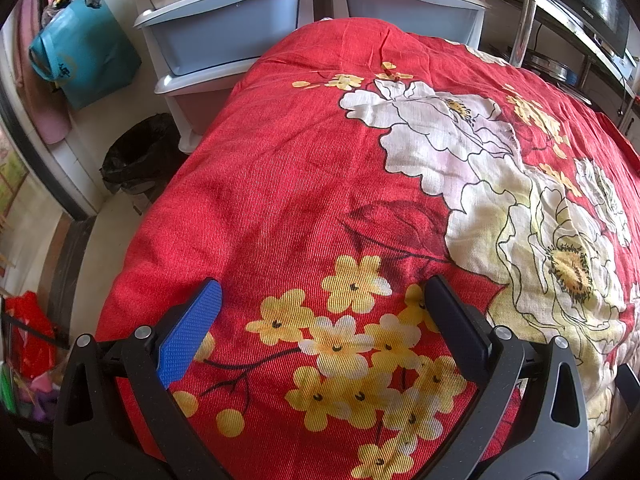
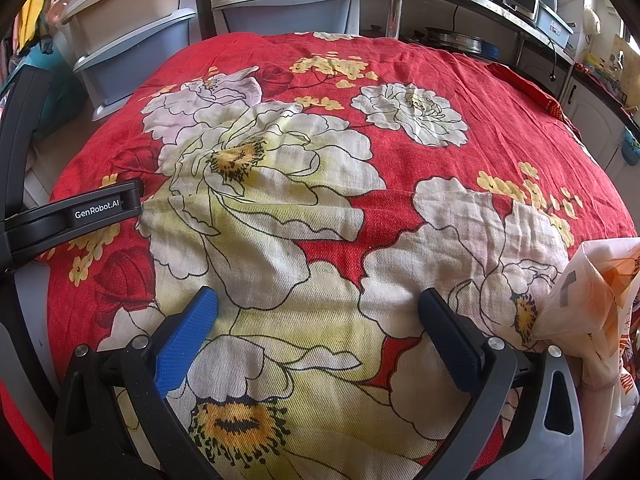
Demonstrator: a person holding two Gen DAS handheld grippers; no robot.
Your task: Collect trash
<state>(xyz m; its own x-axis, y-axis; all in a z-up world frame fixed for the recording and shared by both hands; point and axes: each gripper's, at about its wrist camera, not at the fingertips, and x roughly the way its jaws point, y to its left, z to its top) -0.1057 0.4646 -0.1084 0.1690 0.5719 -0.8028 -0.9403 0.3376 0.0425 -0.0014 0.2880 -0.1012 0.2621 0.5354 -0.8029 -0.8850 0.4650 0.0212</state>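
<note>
Both grippers hang over a red floral cloth (image 1: 280, 168), fingers spread apart, nothing between them: left gripper (image 1: 324, 312), right gripper (image 2: 318, 316). Near right in the right wrist view, a crumpled orange-and-white plastic bag (image 2: 600, 300) lies on the cloth, cut off by the frame edge. Far left on the floor, a black-lined bin (image 1: 140, 156) stands beside stacked plastic drawers (image 1: 224, 36); its contents cannot be made out.

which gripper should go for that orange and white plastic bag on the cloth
Right, probably. The orange and white plastic bag lies just beside the right gripper, whose jaws are open and empty over the floral cloth. The left gripper, also open, shows no bag in its view.
</note>
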